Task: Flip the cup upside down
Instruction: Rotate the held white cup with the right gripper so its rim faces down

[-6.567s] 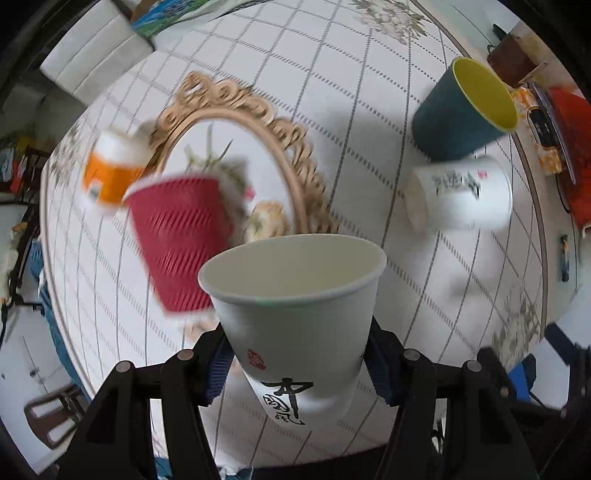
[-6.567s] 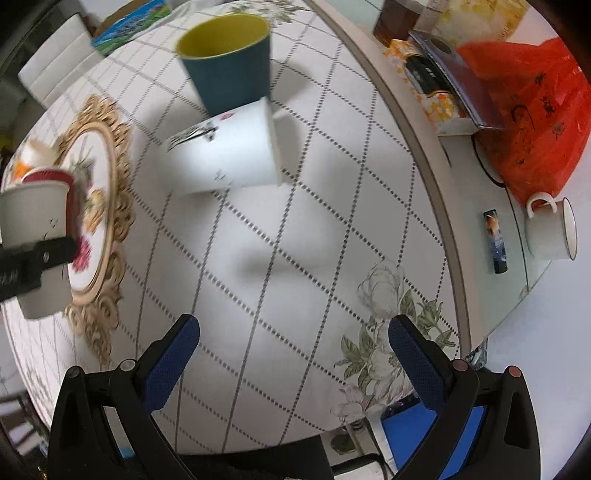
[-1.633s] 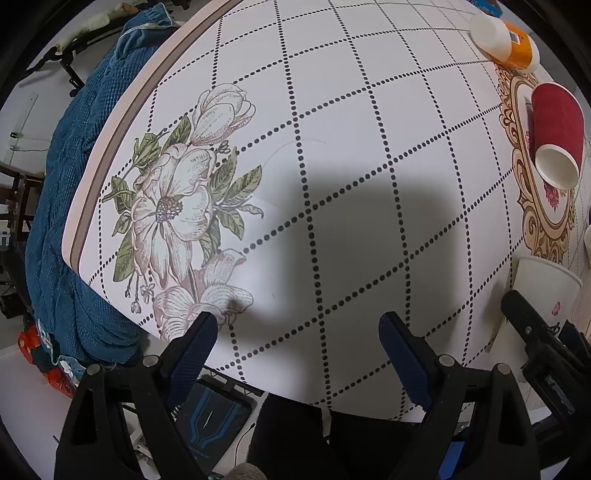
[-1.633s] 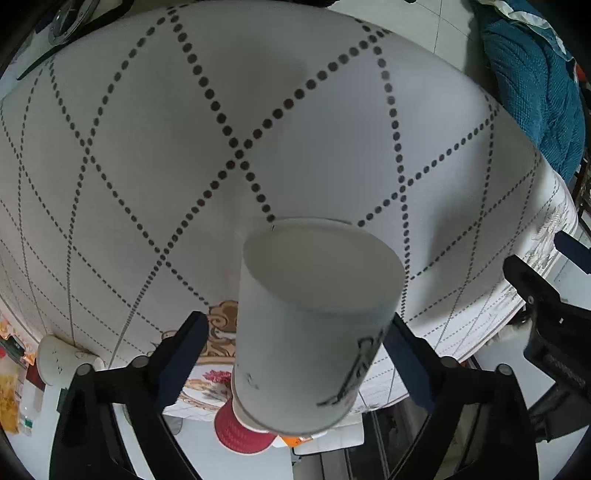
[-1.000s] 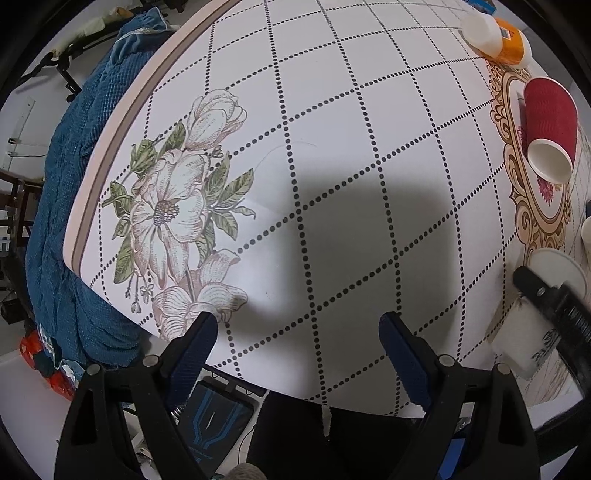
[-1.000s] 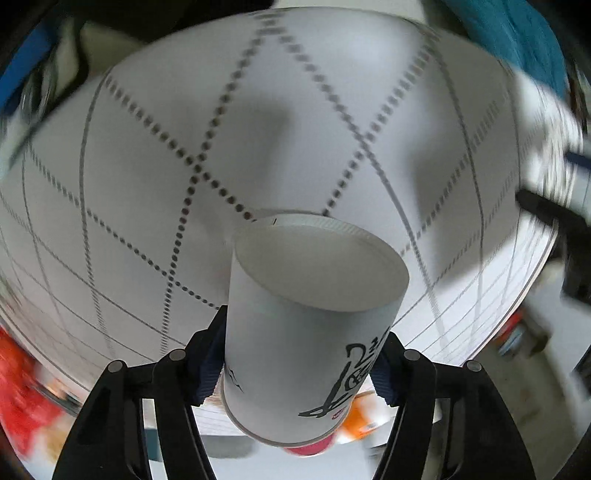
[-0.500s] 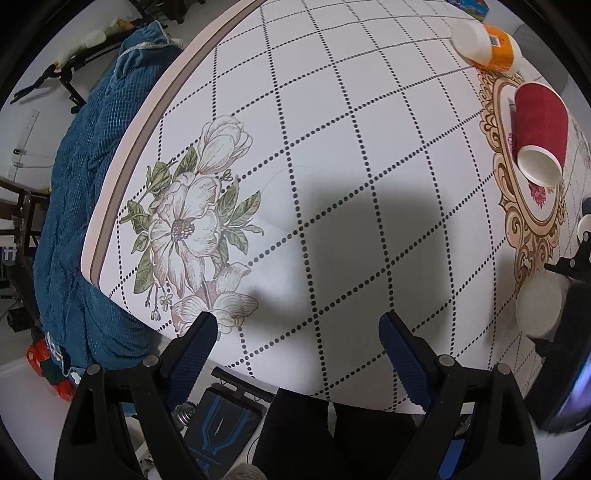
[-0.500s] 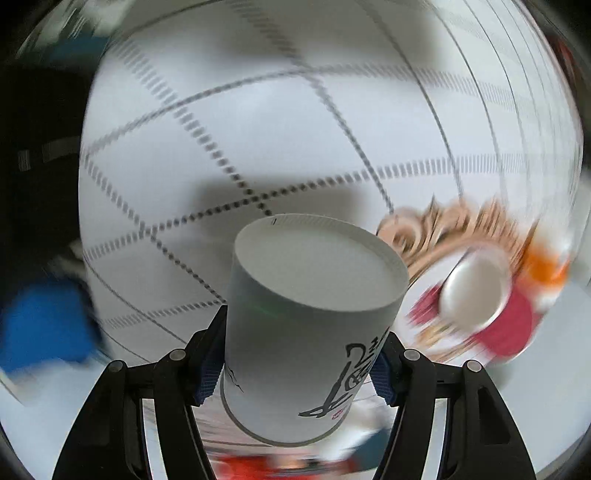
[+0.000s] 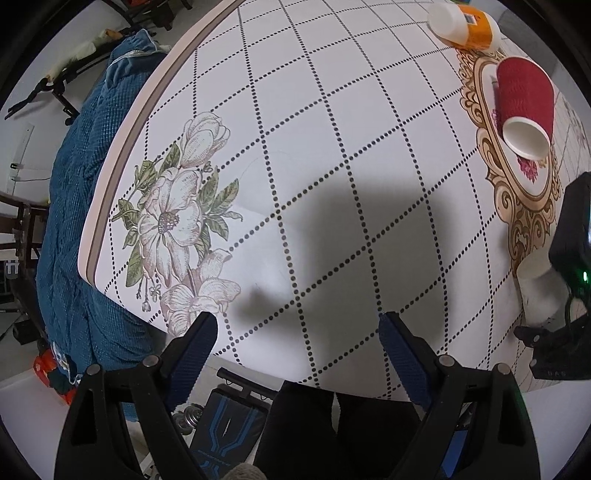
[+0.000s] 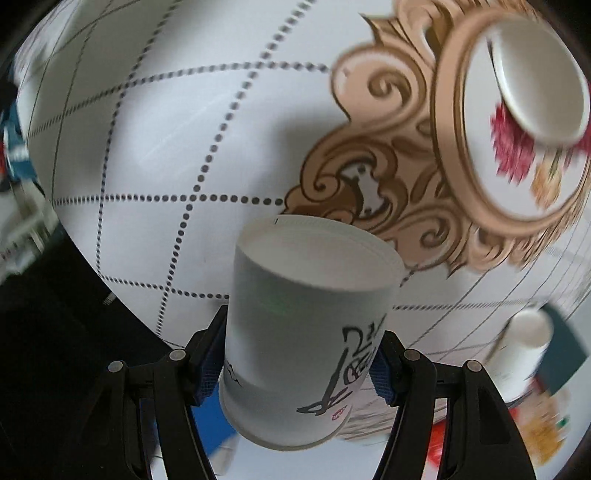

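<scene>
My right gripper (image 10: 297,363) is shut on a white paper cup (image 10: 306,325) with black brush lettering. The cup's flat base faces the camera and its rim points back toward the gripper body. It hangs over the white dotted tablecloth, beside the gold ornate mat (image 10: 413,177). In the left wrist view the same cup (image 9: 539,291) shows at the far right edge, under the black right gripper body (image 9: 570,236). My left gripper (image 9: 297,350) is open and empty over the table's near edge.
A red ribbed cup (image 9: 524,99) lies on its side on the gold mat (image 9: 517,206); its white mouth shows in the right wrist view (image 10: 535,74). An orange and white bottle (image 9: 463,22) lies beyond. Blue cloth (image 9: 81,206) hangs at the table's left.
The right gripper has swung with the cup, so the gold mat and red cup now fill its view. The left gripper has stayed open and drifted slightly.
</scene>
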`<state>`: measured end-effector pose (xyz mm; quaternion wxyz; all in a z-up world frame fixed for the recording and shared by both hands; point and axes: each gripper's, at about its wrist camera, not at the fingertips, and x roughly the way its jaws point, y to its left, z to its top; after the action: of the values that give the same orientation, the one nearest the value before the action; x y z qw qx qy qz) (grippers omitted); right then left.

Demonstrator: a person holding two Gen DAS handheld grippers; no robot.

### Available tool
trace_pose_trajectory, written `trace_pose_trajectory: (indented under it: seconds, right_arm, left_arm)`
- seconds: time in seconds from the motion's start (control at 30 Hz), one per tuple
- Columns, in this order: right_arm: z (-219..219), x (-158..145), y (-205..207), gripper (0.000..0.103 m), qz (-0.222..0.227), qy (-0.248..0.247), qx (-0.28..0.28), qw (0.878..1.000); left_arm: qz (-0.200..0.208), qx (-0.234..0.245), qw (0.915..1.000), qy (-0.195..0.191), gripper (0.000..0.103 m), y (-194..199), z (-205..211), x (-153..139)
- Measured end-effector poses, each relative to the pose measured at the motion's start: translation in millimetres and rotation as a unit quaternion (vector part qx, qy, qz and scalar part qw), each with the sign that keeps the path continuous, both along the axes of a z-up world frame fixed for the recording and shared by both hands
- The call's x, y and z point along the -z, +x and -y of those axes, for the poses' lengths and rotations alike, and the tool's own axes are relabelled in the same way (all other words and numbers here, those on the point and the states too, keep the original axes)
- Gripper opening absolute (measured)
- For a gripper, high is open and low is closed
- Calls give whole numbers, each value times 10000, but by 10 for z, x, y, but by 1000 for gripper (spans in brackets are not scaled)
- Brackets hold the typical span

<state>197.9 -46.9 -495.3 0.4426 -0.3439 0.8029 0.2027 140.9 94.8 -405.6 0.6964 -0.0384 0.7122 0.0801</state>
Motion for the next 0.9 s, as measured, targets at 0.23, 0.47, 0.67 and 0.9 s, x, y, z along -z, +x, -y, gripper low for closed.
trace_pose_trajectory:
  seconds: [0.23,0.47,0.67,0.9]
  right_arm:
    - [179,47,281,78,-118,-10,997,9950]
    - [400,-105,560,80,104,86,1265,9919]
    - [463,-355,511,80,318,264,1470,9883]
    - [401,-404,563,69,567,517,1640,9835]
  left_arm:
    - [-15,99,9999,29,89,-62,102,-3]
    - [-24,193,9998,38,89,-64,135,-9]
    - [-10,324,9995,45,89,-21,247,-37]
    - [0,512,9987,56,89,-5,402,-74]
